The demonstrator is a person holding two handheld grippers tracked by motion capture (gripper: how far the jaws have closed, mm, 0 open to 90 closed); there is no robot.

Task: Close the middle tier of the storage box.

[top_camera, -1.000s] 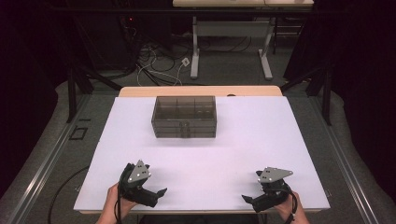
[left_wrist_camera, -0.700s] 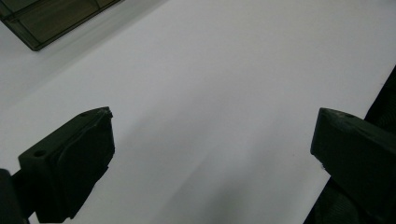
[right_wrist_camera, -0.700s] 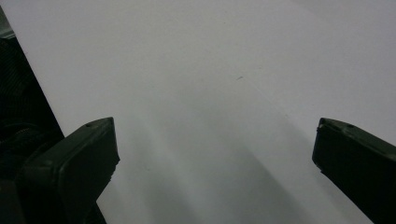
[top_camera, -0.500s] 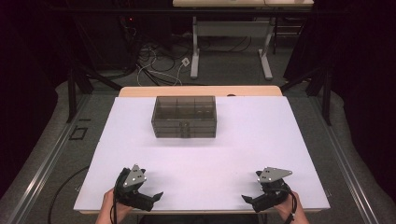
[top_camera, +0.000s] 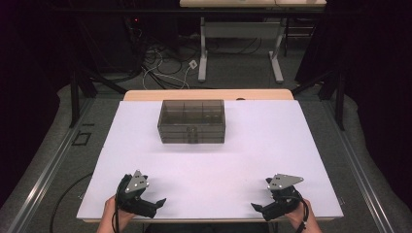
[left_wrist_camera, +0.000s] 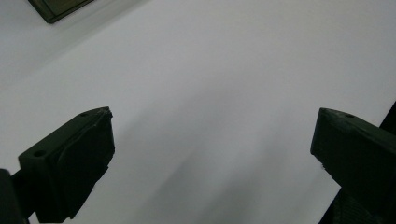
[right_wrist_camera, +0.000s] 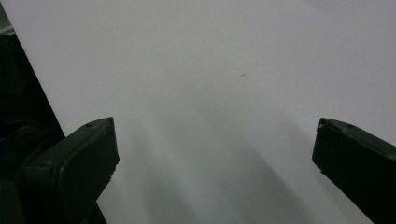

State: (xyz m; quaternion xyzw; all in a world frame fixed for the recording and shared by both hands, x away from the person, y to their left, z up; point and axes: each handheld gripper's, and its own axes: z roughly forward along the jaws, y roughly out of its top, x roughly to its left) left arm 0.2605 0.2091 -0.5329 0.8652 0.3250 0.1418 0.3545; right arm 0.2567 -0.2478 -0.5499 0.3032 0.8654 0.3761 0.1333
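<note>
Both hands rest low at the near edge of the white table [top_camera: 214, 165]. The left gripper [top_camera: 154, 204] points toward the right and the right gripper [top_camera: 258, 208] points toward the left, each with its jaws spread wide and nothing between them. The smoky clear drawer box [top_camera: 191, 121] stands at the far middle of the table, well apart from both grippers. In the left gripper view its corner [left_wrist_camera: 56, 8] appears at the top left. Between box and grippers the white surface is bare.
</note>
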